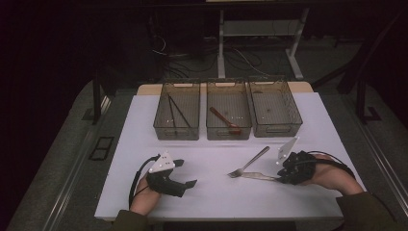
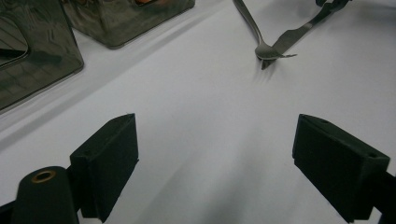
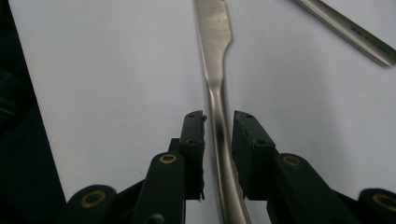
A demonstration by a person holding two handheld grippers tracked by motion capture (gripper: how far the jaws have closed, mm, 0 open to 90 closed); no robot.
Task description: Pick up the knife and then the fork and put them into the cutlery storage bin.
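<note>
Knife [image 1: 257, 176] flat, long axis left-right, blade toward fork [image 1: 248, 162]

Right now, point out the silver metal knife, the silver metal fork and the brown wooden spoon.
silver metal knife [image 3: 215, 100]: right gripper view, its handle neck ahead of the claw.
silver metal fork [image 1: 249, 163]: high view, mid handle.
brown wooden spoon [image 1: 222, 118]: high view, handle, inside the middle basket.

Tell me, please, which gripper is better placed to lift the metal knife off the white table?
The right gripper: its jaws already straddle the silver metal knife handle. The left gripper rests open, well away from it.
</note>
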